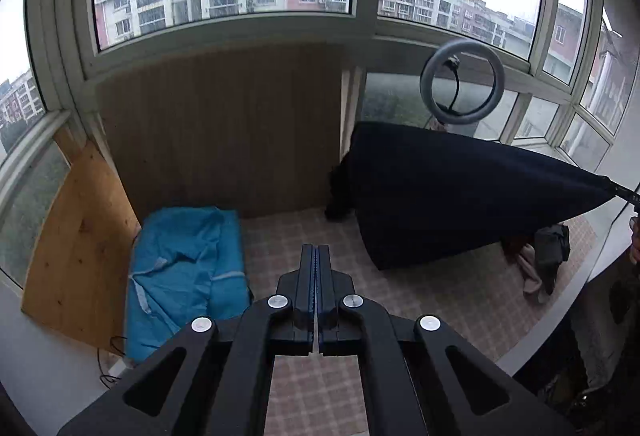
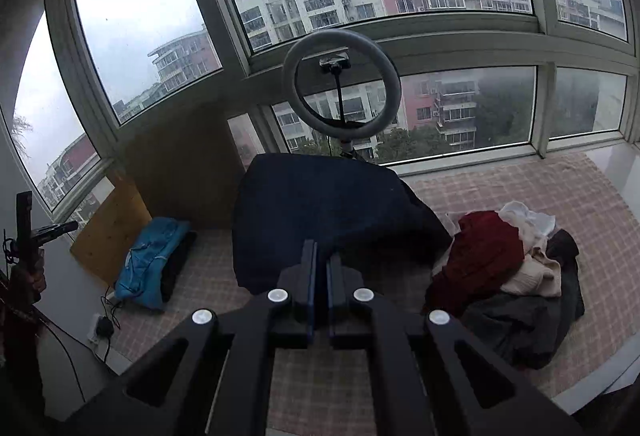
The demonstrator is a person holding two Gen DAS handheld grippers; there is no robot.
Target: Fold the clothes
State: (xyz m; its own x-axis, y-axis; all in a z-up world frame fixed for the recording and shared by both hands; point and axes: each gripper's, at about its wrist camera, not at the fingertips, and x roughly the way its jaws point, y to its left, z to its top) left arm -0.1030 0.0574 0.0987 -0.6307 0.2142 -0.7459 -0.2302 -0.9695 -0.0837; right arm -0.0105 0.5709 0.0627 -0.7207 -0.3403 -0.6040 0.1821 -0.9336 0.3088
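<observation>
Scanning from the left, I see a blue garment [image 1: 188, 276] lying folded into a neat block on the checked mat [image 1: 460, 300] beside the wooden board [image 1: 80, 248], so by my judgement one piece at least lies as the task wants it. My left gripper [image 1: 318, 256] hovers over the mat with its jaws pressed together on nothing. Further right, my right gripper [image 2: 322, 256] pinches an edge of the dark navy garment [image 2: 332, 212]; the cloth hangs taut from the pinch and drapes down to the mat in front of the ring light [image 2: 342, 86], broad, plain and heavy-looking, its lower part bunched where it meets the mat. At the far right a loose pile of clothes [image 2: 512, 284], dark red, cream, white and grey, lies crumpled, so folding clearly remains.
</observation>
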